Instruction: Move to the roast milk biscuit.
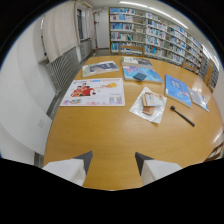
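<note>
A clear plastic bag holding brown biscuit packets (149, 103) lies on the wooden table (100, 135), well beyond my fingers and a little to their right. This looks like the roast milk biscuit, though I cannot read its label. My gripper (114, 159) is open above the near part of the table, its two white fingers with dark tips spread wide and nothing between them.
A colourful poster (95, 92) lies beyond the fingers to the left. Blue booklets (177, 90) and a teal book (141, 75) lie farther back. A black stick-like tool (182, 116) rests right of the bag. Bookshelves (150, 32) line the far wall.
</note>
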Available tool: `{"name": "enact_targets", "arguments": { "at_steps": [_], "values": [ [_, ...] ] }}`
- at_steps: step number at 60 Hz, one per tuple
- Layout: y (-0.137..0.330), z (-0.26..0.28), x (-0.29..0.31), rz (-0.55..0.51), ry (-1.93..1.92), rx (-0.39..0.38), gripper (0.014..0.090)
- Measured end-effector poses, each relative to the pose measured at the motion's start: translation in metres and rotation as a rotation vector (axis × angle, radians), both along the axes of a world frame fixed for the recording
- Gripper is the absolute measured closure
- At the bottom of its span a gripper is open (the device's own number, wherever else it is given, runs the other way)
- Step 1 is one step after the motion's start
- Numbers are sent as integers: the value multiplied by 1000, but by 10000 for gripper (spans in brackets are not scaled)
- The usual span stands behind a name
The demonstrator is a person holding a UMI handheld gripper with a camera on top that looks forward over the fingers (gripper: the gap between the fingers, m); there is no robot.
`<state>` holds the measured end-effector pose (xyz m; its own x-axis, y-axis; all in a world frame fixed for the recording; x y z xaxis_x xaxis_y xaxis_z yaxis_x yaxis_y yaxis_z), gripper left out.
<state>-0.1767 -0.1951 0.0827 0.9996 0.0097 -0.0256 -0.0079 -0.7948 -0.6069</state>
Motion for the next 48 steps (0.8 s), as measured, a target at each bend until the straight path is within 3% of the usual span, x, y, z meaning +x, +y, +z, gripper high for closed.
{"name": "enact_targets", "arguments": {
  "at_steps": [22, 30, 48],
  "values": [
    [-3, -1, 14, -7, -27, 0, 199],
    [-8, -2, 46, -18, -43, -5, 200],
    [32, -3, 100, -23, -41, -5, 201]
  ]
}}
